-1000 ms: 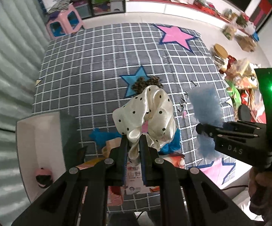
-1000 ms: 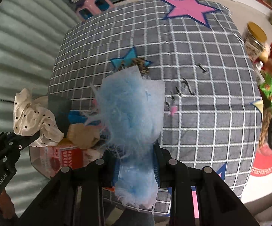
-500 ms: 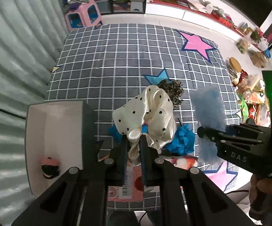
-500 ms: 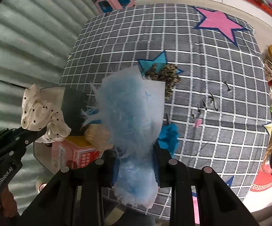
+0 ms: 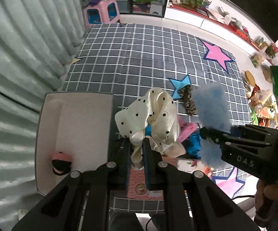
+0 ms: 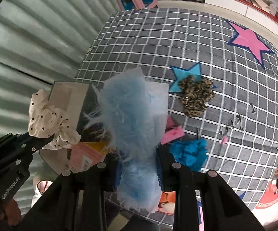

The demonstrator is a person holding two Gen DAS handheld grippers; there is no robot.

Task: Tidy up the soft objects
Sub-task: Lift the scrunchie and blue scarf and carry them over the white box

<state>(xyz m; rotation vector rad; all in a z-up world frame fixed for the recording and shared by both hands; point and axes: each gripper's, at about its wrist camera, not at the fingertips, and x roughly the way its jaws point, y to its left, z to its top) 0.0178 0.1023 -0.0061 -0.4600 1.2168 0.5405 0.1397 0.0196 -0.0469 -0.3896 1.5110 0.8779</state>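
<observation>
Both grippers are up over the checked star mat [image 5: 139, 57]. Left gripper [image 5: 136, 150] is clamped on the polka-dot scrunchie [image 5: 150, 119] beside the white box [image 5: 81, 119]; right gripper [image 6: 139, 165] pinches the fluffy blue piece [image 6: 133, 115]. Leopard scrunchie [image 6: 196, 98] lies on the mat.

Box [image 5: 77, 119] left of scrunchie pile [image 6: 189, 154]; leopard scrunchie [image 6: 196, 98] behind pile.

We see a glossy satin polka-dot scrunchie [image 5: 154, 115], a fuzzy pale-blue feathery scrunchie [image 6: 133, 115], a matt woven checked mat [image 5: 139, 57] and matt black plastic gripper fingers [image 5: 150, 154].
</observation>
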